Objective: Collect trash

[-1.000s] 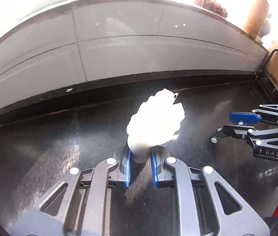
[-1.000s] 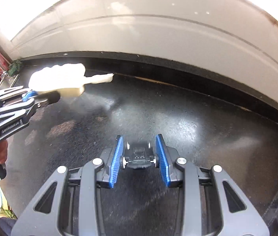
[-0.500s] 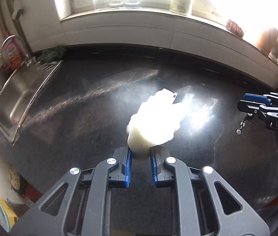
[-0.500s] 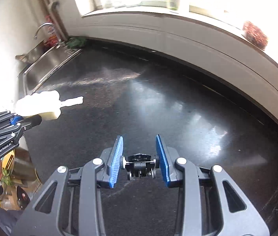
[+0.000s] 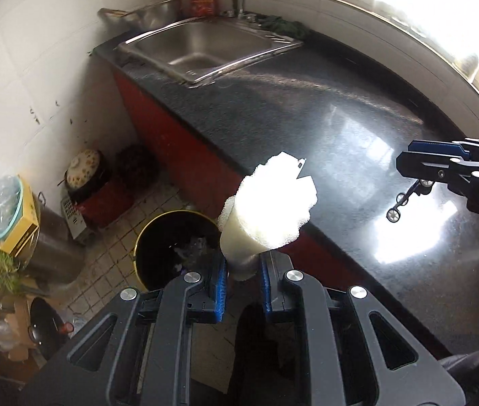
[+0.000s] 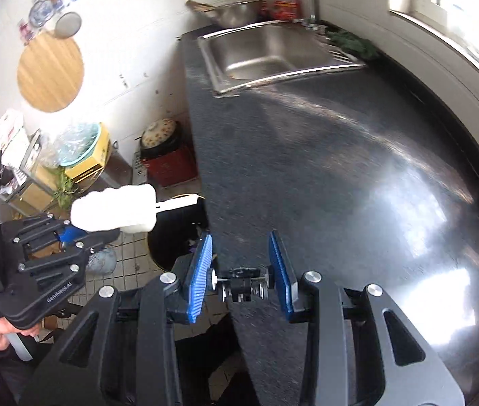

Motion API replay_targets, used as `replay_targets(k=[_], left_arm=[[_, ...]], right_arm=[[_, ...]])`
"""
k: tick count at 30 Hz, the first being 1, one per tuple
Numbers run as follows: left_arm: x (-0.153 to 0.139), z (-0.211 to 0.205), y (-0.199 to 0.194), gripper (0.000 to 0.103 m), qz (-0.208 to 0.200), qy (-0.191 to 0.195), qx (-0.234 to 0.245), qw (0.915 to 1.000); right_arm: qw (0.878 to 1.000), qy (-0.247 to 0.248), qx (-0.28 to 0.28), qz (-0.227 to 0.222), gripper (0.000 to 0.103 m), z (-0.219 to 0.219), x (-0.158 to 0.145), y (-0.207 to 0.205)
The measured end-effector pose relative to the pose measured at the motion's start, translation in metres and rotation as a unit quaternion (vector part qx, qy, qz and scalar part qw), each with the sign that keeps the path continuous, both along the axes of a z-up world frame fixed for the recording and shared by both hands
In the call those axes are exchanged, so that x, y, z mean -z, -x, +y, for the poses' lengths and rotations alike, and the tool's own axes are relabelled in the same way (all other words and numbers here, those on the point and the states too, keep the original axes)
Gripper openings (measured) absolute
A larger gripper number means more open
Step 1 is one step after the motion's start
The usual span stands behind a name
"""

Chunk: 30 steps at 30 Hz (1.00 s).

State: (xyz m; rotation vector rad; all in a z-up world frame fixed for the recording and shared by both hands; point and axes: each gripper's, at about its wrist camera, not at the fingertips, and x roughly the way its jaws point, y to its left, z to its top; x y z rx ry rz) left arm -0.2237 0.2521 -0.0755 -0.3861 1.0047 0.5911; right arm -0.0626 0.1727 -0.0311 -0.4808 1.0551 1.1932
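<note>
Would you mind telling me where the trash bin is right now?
The trash bin stands on the tiled floor beside the counter, just below-left of the white foam piece held in the left gripper.

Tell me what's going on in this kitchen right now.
A person is clearing trash with a handheld gripper in each hand. The left gripper is shut on a white foam piece and holds it off the edge of the black countertop, about over the open trash bin on the tiled floor. The foam has not been dropped yet. The right gripper is open and holds nothing, above the countertop.
</note>
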Motion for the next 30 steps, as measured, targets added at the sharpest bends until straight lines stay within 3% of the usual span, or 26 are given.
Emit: replay_targets(k=[6,11,17,22,23,24,25,26,27,30], left_arm=[[0.033,0.054,0.049,0.016,0.02,0.017,-0.08,0.9965],[0.075,0.093,0.074,0.016,0.04,0.044,-0.116,0.9915],[0.125,0.125,0.075,0.016,0.055,0.07,-0.122,0.9886],[0.152,0.144,0.073,0.017,0.056,0.08,-0.113,0.9888],[0.154,0.146,0.072,0.022,0.055,0.087,-0.11,0.9886],[0.158,0.148,0.071,0.03,0.055,0.094,-0.106,0.9884],[0.161,0.151,0.07,0.058,0.057,0.095,-0.105,0.9883],[0.164,0.153,0.069,0.078,0.063,0.086,-0.109,0.9883],[0.164,0.154,0.069,0.079,0.064,0.078,-0.11,0.9888],[0.167,0.157,0.069,0.079,0.064,0.086,-0.106,0.9885]], right_arm=[[0.997,-0.004,-0.076,0.02,0.035,0.093,0.003,0.054],[0.992,0.033,-0.113,0.035,0.035,0.164,0.04,0.086],[0.986,0.095,-0.132,0.035,0.035,0.213,0.102,0.101],[0.983,0.121,-0.137,0.032,0.035,0.232,0.128,0.103],[0.982,0.125,-0.136,0.033,0.035,0.235,0.131,0.103],[0.982,0.129,-0.135,0.034,0.043,0.238,0.134,0.104],[0.981,0.133,-0.134,0.032,0.061,0.241,0.137,0.104],[0.982,0.132,-0.13,0.029,0.07,0.243,0.138,0.104],[0.983,0.128,-0.127,0.028,0.076,0.243,0.138,0.102],[0.983,0.13,-0.124,0.03,0.076,0.244,0.138,0.099]])
